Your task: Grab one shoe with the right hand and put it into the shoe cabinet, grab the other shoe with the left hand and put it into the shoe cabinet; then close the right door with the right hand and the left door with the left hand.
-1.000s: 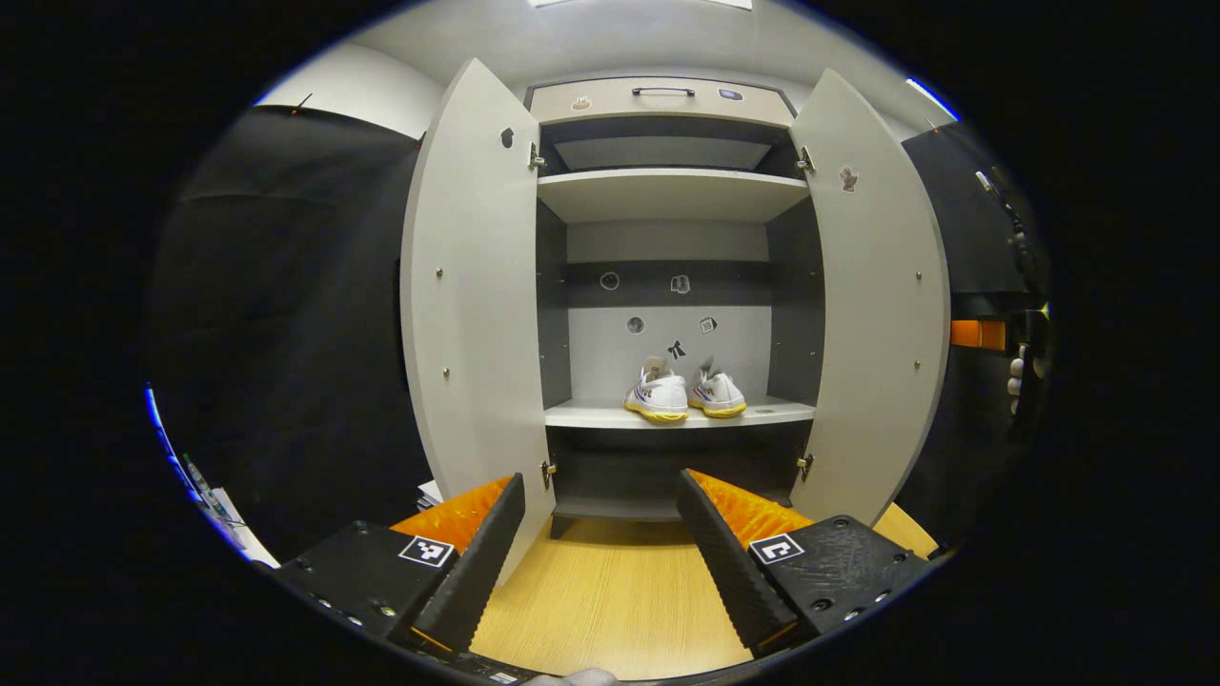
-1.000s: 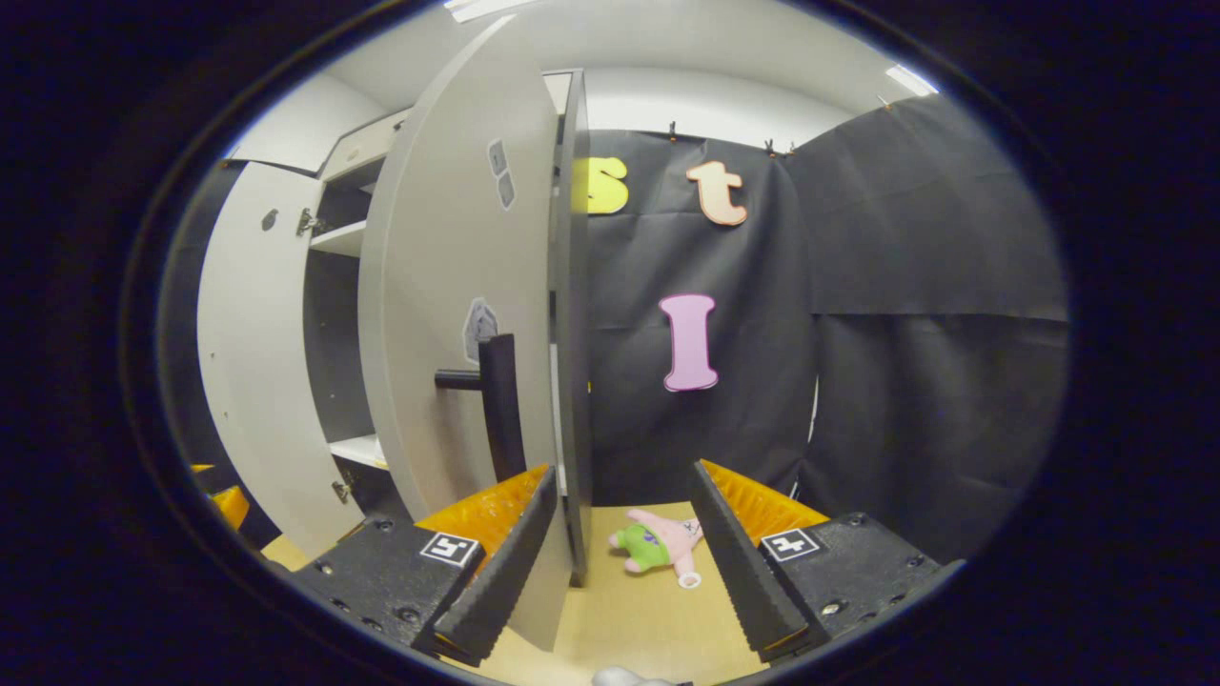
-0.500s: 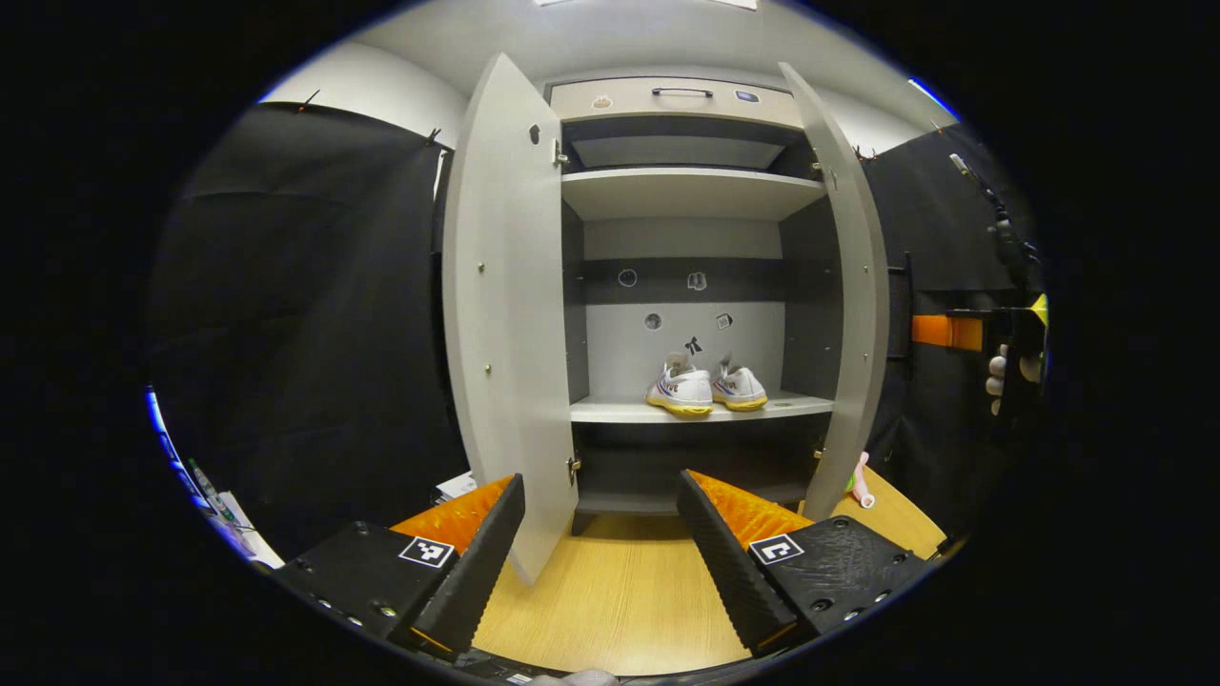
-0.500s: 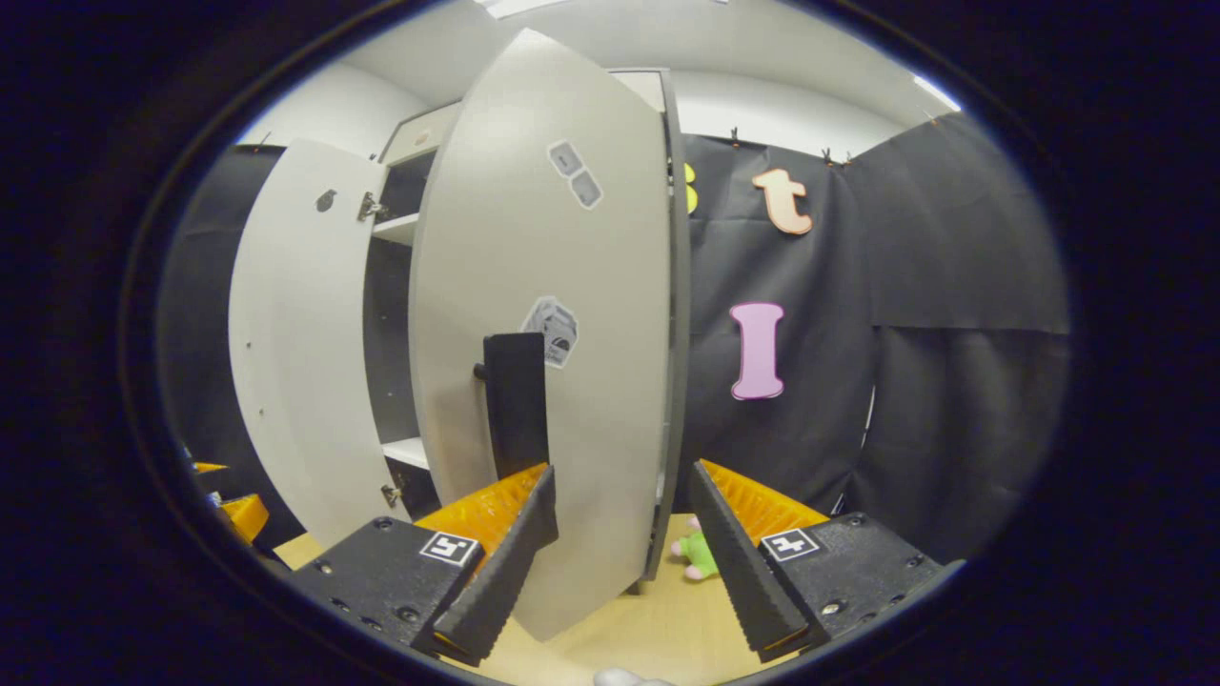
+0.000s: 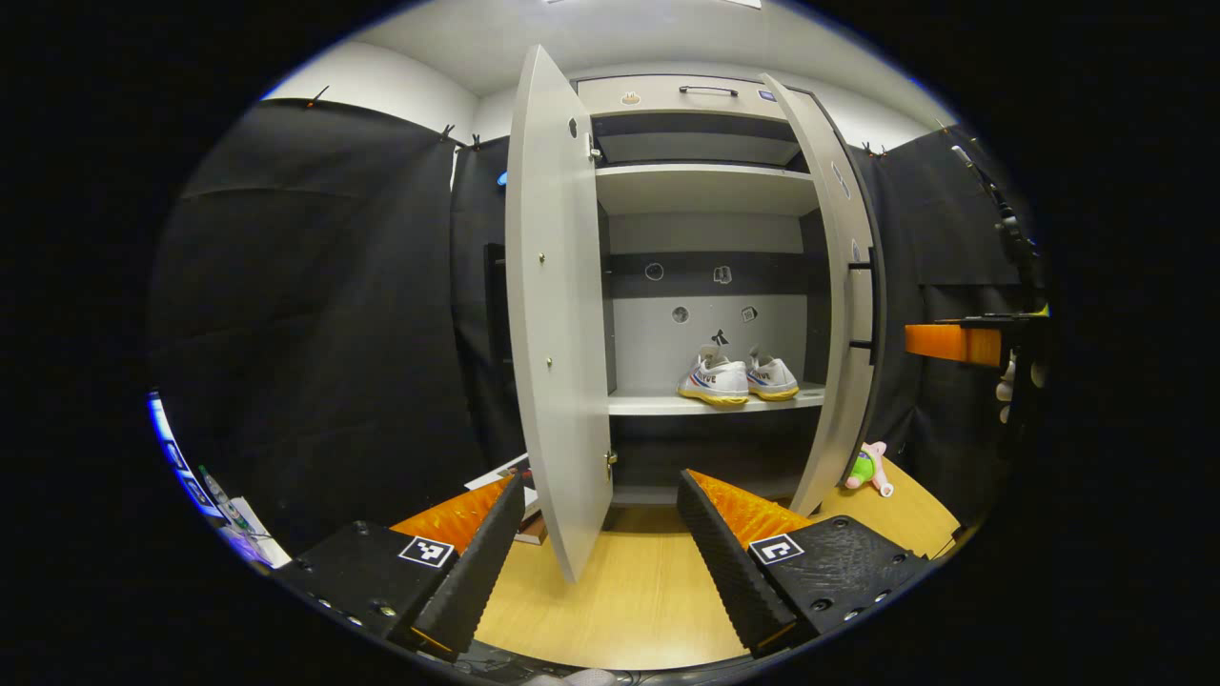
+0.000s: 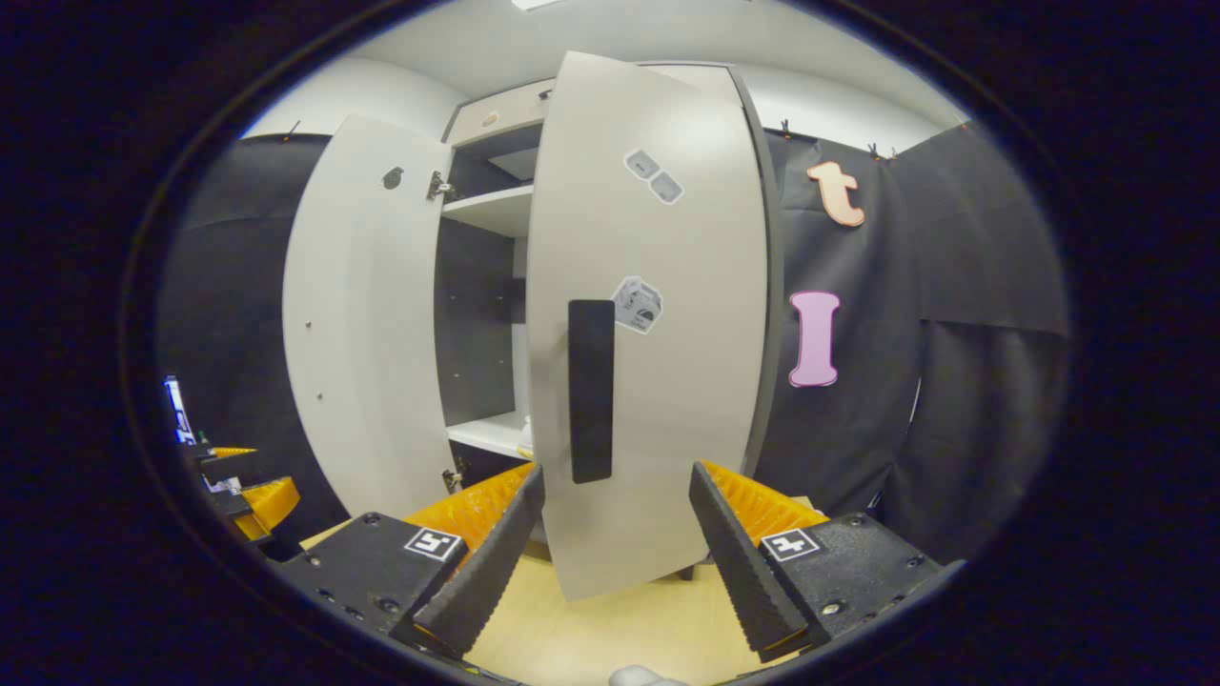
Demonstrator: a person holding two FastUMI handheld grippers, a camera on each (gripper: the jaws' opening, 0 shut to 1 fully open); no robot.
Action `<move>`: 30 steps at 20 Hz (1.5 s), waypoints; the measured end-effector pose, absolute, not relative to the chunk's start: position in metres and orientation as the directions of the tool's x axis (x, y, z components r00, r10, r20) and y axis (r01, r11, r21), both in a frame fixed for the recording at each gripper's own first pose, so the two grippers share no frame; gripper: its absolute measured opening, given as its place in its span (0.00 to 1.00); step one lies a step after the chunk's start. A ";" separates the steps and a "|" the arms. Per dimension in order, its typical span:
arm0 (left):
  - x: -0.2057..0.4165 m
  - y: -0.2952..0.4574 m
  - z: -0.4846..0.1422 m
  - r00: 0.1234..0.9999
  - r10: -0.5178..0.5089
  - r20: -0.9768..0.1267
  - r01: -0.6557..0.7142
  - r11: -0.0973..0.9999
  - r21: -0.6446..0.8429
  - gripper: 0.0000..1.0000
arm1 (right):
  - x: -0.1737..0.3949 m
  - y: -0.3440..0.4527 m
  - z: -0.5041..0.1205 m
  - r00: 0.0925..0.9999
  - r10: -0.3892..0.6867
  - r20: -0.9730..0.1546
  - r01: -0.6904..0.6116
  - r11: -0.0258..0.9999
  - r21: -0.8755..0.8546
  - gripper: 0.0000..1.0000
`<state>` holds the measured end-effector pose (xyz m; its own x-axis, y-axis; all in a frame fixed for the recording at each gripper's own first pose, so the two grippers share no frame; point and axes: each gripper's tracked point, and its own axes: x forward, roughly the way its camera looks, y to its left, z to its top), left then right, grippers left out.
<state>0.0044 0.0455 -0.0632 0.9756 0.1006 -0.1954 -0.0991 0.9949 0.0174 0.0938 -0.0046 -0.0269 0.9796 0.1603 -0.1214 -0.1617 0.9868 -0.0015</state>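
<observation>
Before the tall grey shoe cabinet [image 5: 705,181] with its dark interior, I hold my left tool [image 5: 600,562] low over the pale wooden floor [image 5: 629,600], its jaws spread wide with nothing between them. Both white sneakers with yellow soles [image 5: 739,378] sit side by side on the cabinet's light middle shelf [image 5: 658,404], heels toward me. The cabinet's flat grey left door [image 5: 558,324] stands edge-on in front of my left tool, swung well out. The matching grey right door [image 6: 648,333] is partly swung in, its outer face turned to my right tool [image 6: 615,557], which hangs just short of the door's long black vertical handle [image 6: 591,391] with its jaws also spread wide and holding nothing. In the left gripper view that right tool [image 5: 953,341] shows far off at the edge, beside the right door. A small pink and green plush toy [image 5: 867,467] lies on the floor by the cabinet's right foot.
</observation>
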 end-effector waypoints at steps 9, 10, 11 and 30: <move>0.042 0.138 -0.034 0.976 0.180 -0.124 -0.175 0.983 0.052 0.96 | 0.038 0.024 -0.067 0.971 0.151 -0.184 -0.150 0.988 0.020 0.99; 0.051 0.152 -0.033 0.974 0.195 -0.117 -0.190 0.980 0.053 0.96 | 0.033 0.027 -0.073 0.968 0.151 -0.199 -0.148 0.989 0.028 0.99; 0.059 0.167 -0.031 0.970 0.218 -0.110 -0.213 0.975 0.058 0.96 | 0.030 0.029 -0.079 0.965 0.149 -0.215 -0.145 0.989 0.031 0.99; 0.122 0.186 -0.025 0.966 0.244 -0.080 -0.240 0.969 0.060 0.89 | 0.009 0.014 -0.092 0.966 0.096 -0.241 -0.088 0.995 0.046 0.99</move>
<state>0.1223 0.1855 -0.0245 0.9665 0.2440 -0.0801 -0.2397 0.9690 0.0603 0.0091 0.0136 -0.0919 0.9658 0.0961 -0.2409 -0.0875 0.9951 0.0461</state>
